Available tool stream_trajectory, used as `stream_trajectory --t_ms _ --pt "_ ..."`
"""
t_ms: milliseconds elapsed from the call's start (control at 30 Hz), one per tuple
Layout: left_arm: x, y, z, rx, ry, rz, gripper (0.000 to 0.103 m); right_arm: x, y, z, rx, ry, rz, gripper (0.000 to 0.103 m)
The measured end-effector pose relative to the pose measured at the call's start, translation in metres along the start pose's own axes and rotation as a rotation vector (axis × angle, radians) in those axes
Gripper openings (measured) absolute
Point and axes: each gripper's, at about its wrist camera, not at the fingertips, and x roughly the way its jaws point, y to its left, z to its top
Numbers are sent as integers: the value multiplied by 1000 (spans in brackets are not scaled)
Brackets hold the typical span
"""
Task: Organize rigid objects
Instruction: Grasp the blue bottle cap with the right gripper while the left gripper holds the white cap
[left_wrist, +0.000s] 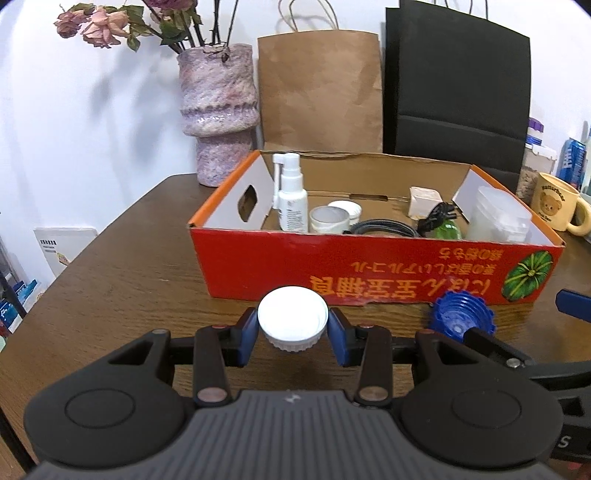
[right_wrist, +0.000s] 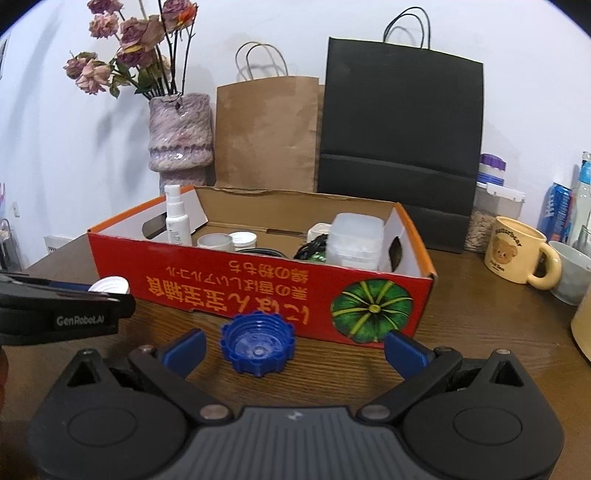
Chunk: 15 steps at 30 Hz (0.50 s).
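Your left hand-held gripper (left_wrist: 291, 334) pinches the white cap (left_wrist: 292, 317) between its blue pads, just in front of the red cardboard box (left_wrist: 369, 273) on the tabletop (left_wrist: 110, 288). Your right hand-held gripper (right_wrist: 295, 349) is spread wide; the blue cap (right_wrist: 257, 343) lies open side up on the wood between its fingers, nearer the left one, touching neither. From the blue cap, the box wall sits at 12 o'clock (pumpkin print at about 2 o'clock). Inside the box: spray bottle (left_wrist: 291, 192), small jars, dark cable.

Box wall (left_wrist: 369, 266) hides cable (left_wrist: 384, 226); mug (left_wrist: 557, 206) lettering blurred.
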Motion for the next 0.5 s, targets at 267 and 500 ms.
stream_trajectory --t_ms 267,500 --pt "6 12 6 -17 -6 23 41 22 14 7 -17 46 7 101" --pt "9 16 9 -21 -7 31 41 36 26 9 -43 111 53 52"
